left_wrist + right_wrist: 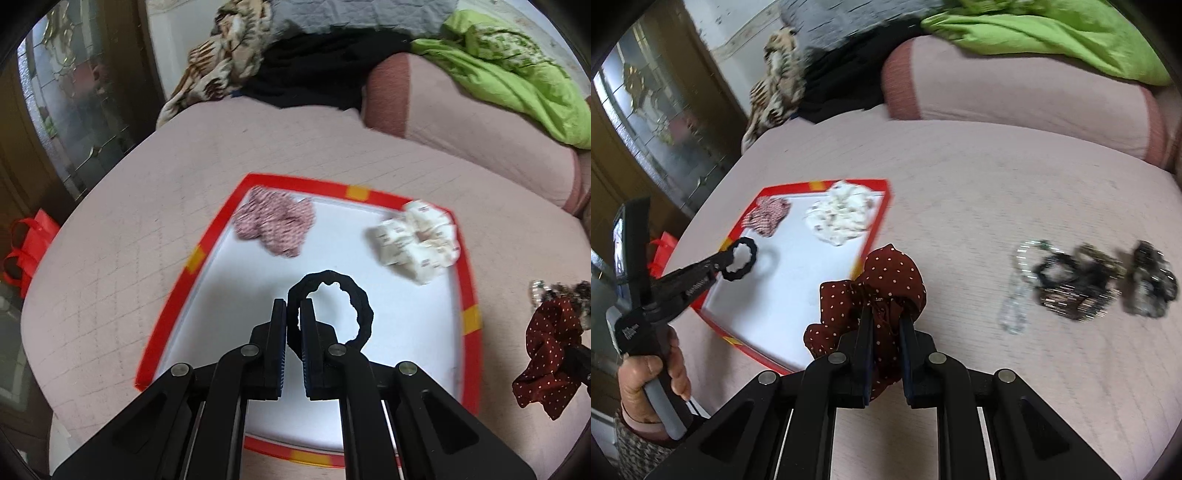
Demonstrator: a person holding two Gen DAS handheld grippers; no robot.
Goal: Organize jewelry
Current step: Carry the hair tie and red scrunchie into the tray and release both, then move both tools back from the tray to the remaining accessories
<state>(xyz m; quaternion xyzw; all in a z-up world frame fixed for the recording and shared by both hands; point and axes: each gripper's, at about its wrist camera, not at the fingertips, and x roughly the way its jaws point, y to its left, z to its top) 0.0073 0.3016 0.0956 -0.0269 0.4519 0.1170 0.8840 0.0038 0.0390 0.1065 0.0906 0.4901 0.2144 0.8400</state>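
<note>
A white tray with a red rim [467,280] lies on the pink bed cover. On it are a pink patterned scrunchie [275,225] and a cream scrunchie [417,240]. My left gripper [293,306] is shut on a black hair band [351,299] and holds it over the tray; it also shows in the right wrist view [722,264]. My right gripper [886,314] is shut on a dark red dotted scrunchie [882,277], just right of the tray [875,229]. The red scrunchie also shows in the left wrist view [546,350].
Several beaded bracelets and dark scrunchies [1075,288] lie on the cover to the right. A pink bolster [1015,96], green cloth [1034,33] and patterned clothes [221,66] lie at the back. A red bag [27,243] sits off the left edge.
</note>
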